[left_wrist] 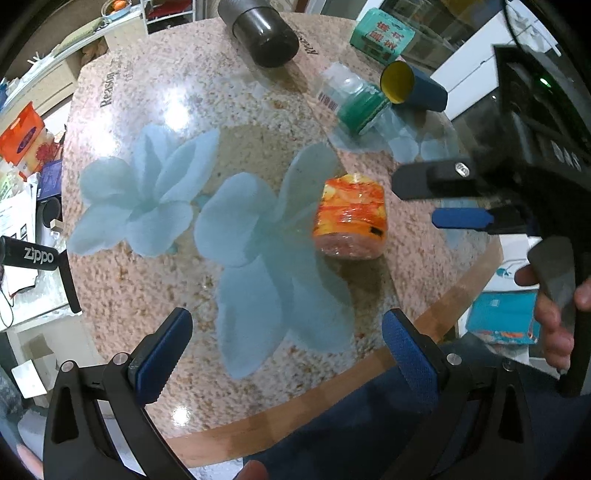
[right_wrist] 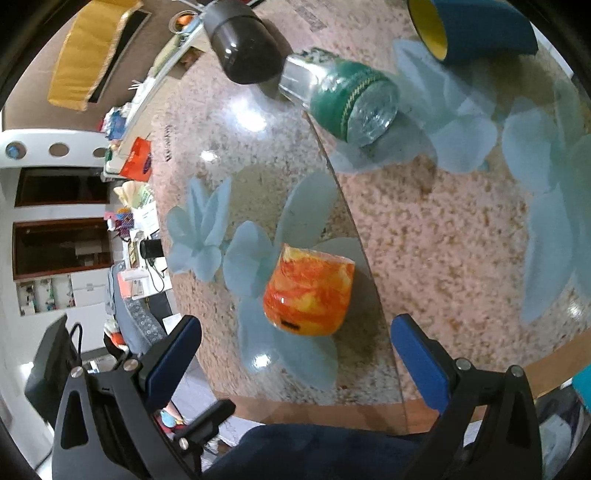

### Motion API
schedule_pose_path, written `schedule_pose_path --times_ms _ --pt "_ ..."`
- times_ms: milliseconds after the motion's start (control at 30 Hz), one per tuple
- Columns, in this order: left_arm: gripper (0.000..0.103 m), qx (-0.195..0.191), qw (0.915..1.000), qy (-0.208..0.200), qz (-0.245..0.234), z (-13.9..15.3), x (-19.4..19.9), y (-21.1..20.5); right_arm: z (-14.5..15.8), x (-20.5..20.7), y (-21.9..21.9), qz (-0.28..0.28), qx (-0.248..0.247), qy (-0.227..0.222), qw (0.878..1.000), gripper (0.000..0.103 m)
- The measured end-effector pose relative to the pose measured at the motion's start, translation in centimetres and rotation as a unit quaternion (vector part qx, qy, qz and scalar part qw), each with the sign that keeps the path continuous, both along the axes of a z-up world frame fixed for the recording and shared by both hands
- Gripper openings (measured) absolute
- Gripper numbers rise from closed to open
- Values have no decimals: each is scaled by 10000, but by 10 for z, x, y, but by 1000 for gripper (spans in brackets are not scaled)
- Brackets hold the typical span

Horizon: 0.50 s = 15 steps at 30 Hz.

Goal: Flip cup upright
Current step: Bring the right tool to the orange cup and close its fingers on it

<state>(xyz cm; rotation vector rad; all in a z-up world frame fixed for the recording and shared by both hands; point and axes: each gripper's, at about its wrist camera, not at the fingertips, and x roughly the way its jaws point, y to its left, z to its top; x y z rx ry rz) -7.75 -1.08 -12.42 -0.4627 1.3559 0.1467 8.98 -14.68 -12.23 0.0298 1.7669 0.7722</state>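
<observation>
On table (left_wrist: pixel 155 110), orange cup (left_wrist: pixel 349 218) apparently inverted, axis vertical.

A green-labelled plastic bottle (right_wrist: pixel 341 101) and a dark flask (left_wrist: pixel 258 31) lie on the floral table (left_wrist: pixel 166 122).

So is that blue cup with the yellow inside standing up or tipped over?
Tipped over. The blue cup lies on its side on the table, its yellow-lined mouth facing sideways beside the plastic bottle.
</observation>
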Motion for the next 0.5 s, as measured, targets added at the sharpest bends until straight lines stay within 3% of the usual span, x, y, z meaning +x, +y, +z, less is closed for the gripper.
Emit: schedule_pose_path --times_ms 267,500 --pt "103 -140 9996 33 -235 -13 -1 13 -26 0 17 -169 -506 323 9981 103" --pt "103 -271 9992 36 -291 -21 -1 28 -40 -5 32 -67 -958 314 9949 103"
